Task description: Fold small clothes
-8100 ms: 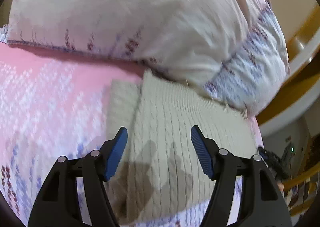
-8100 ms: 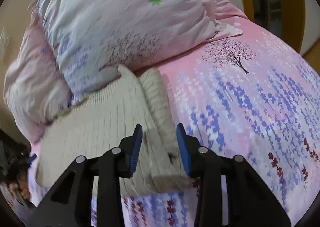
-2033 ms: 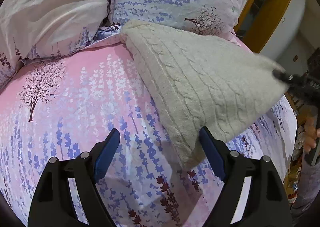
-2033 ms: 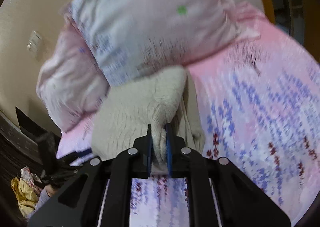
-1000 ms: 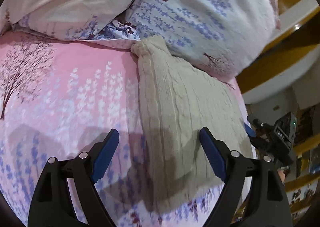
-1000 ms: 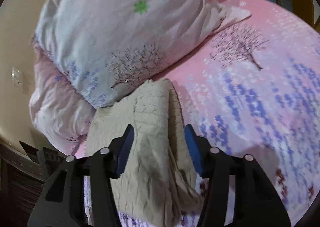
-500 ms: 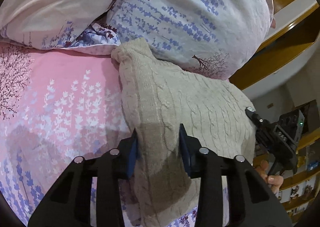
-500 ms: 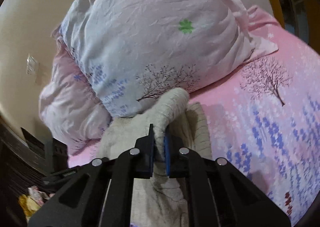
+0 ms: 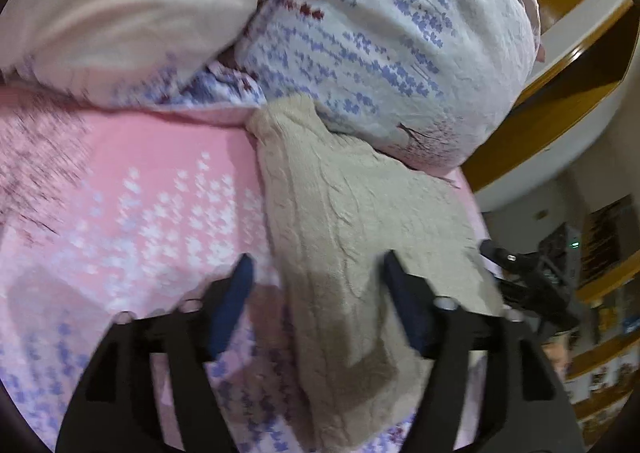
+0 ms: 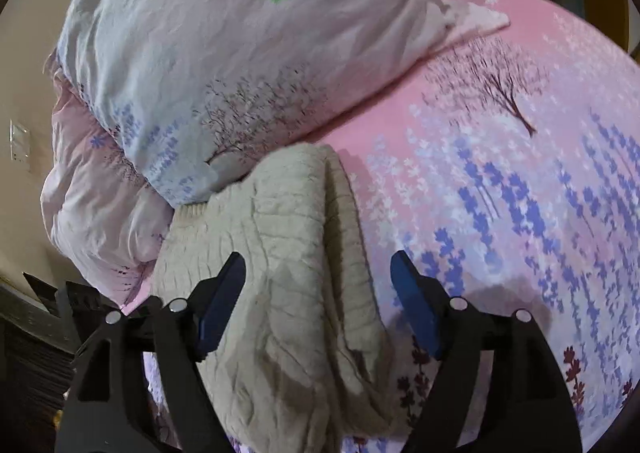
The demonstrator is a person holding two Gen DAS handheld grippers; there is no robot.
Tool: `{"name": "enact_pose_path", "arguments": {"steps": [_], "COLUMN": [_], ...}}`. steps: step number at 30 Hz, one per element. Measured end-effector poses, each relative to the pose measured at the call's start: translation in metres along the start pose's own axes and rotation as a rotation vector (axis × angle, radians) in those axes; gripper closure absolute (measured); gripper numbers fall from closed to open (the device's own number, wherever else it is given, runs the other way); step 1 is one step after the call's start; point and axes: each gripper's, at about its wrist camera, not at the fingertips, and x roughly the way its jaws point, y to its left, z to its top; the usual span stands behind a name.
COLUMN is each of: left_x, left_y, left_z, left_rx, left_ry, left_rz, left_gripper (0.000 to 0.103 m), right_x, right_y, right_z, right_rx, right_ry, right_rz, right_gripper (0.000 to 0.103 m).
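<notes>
Sweater [image 9: 352, 237] is lying on the bed [image 9: 132, 189], long axis running away toward the pillows [image 9: 384, 33]. Both the left hand-held gripper [image 9: 316, 293] and right hand-held gripper [image 10: 318, 285] are opening, straddling its near end, gripping nothing.

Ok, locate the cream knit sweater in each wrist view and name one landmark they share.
Left wrist: cream knit sweater runs from centre to bottom, right of middle.
Right wrist: it fills the lower centre-left.
Shared landmark: the flower-print pillow touching the sweater's far end.
</notes>
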Motion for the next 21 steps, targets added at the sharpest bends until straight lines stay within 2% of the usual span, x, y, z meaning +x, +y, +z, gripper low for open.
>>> {"name": "enact_pose_path", "arguments": {"steps": [1,4,7,11,12,13,14,15,16,19,21], "left_x": [-0.001,0.004,0.015,0.027,0.028,0.03,0.032,0.032,0.032,0.021,0.014], "left_y": [-0.002,-0.004,-0.006,-0.007,-0.007,-0.008,-0.007,-0.008,-0.008,-0.004,0.002], "left_z": [0.0,0.001,0.001,-0.002,-0.002,-0.002,-0.002,-0.002,-0.002,-0.004,-0.002], "left_rx": [0.017,0.025,0.009,-0.031,-0.034,-0.041,-0.066,-0.078,-0.077,-0.076,-0.089], "left_ry": [-0.001,0.025,0.054,0.075,0.072,0.078,0.083,0.076,0.069,0.056,0.057], "left_rz": [0.028,0.033,0.021,-0.016,-0.026,-0.047,-0.077,-0.076,-0.077,-0.092,-0.122], "left_gripper": [0.025,0.024,0.024,0.024,0.029,0.041,0.042,0.046,0.05,0.062,0.065], "right_x": [0.001,0.006,0.011,0.015,0.016,0.017,0.02,0.022,0.024,0.019,0.014], "right_y": [-0.004,-0.012,-0.008,0.003,0.004,0.004,0.005,0.007,0.009,0.008,0.013], "right_z": [0.0,-0.003,-0.007,-0.008,-0.008,-0.008,-0.01,-0.012,-0.014,-0.016,-0.017], "right_rx": [0.009,0.033,0.019,-0.031,-0.031,-0.031,-0.029,-0.035,-0.035,0.003,0.018], "right_ry": [0.022,0.074,0.101,0.116,0.116,0.12,0.127,0.124,0.127,0.112,0.102], "right_rz": [0.01,0.046,0.075,0.052,0.053,0.063,0.069,0.067,0.092,0.154,0.194], "right_gripper": [0.028,0.028,0.027,0.024,0.025,0.029,0.043,0.058,0.064,0.071,0.072]}}
